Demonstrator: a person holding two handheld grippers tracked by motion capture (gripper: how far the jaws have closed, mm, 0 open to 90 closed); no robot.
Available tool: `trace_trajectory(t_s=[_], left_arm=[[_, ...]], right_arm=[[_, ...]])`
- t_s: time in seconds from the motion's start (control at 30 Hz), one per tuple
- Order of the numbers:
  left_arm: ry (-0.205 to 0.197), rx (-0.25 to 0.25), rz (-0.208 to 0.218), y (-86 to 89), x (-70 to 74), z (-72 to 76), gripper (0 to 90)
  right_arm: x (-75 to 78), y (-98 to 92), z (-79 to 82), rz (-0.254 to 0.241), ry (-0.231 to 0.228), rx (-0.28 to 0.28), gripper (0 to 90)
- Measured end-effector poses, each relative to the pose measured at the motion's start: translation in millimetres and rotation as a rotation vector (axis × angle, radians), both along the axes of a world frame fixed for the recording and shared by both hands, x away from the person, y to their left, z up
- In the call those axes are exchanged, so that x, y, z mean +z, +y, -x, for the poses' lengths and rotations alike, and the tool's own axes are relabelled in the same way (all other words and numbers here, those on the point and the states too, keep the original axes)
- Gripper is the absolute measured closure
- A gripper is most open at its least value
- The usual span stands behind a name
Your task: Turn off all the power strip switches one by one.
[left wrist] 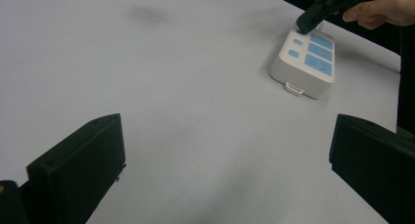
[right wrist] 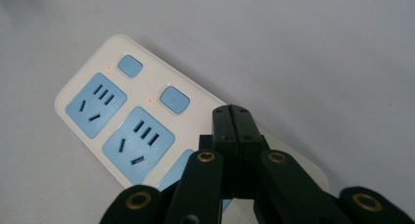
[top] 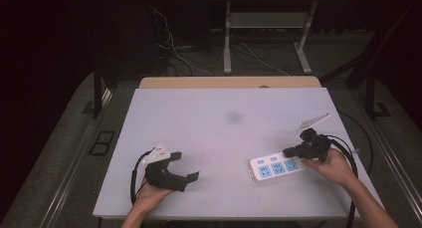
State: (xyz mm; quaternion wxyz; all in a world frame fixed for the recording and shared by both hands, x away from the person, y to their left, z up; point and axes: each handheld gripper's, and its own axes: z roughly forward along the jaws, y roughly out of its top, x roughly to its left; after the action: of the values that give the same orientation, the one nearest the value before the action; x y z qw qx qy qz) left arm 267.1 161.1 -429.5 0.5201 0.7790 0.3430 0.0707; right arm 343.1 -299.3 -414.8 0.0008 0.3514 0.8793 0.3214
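Note:
A white power strip (top: 276, 167) with blue sockets lies flat at the table's front right. It also shows in the left gripper view (left wrist: 308, 62) and fills the right gripper view (right wrist: 122, 121), where two blue buttons (right wrist: 175, 99) each have a small red light beside them. My right gripper (top: 287, 151) (right wrist: 232, 111) is shut with nothing between its jaws. Its tip stands over the strip's button row, hiding what lies under it; I cannot tell whether it touches. My left gripper (top: 186, 166) (left wrist: 227, 170) rests open at the front left, well away from the strip.
The white tabletop (top: 224, 128) has a faint grey smudge (top: 233, 117) near its middle. A wooden edge (top: 229, 82) runs along the back. Cables (top: 174, 54) and metal frame legs (top: 227, 44) stand on the dark floor beyond.

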Motion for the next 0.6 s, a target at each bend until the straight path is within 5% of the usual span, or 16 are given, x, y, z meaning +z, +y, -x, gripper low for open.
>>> trace_trajectory(t_s=[0.6], left_arm=[[0.001, -0.002, 0.003, 0.0, -0.1, -0.7, 0.0]], right_arm=[[7.0, 7.9, 8.4, 0.032, -0.012, 0.037, 90.0]])
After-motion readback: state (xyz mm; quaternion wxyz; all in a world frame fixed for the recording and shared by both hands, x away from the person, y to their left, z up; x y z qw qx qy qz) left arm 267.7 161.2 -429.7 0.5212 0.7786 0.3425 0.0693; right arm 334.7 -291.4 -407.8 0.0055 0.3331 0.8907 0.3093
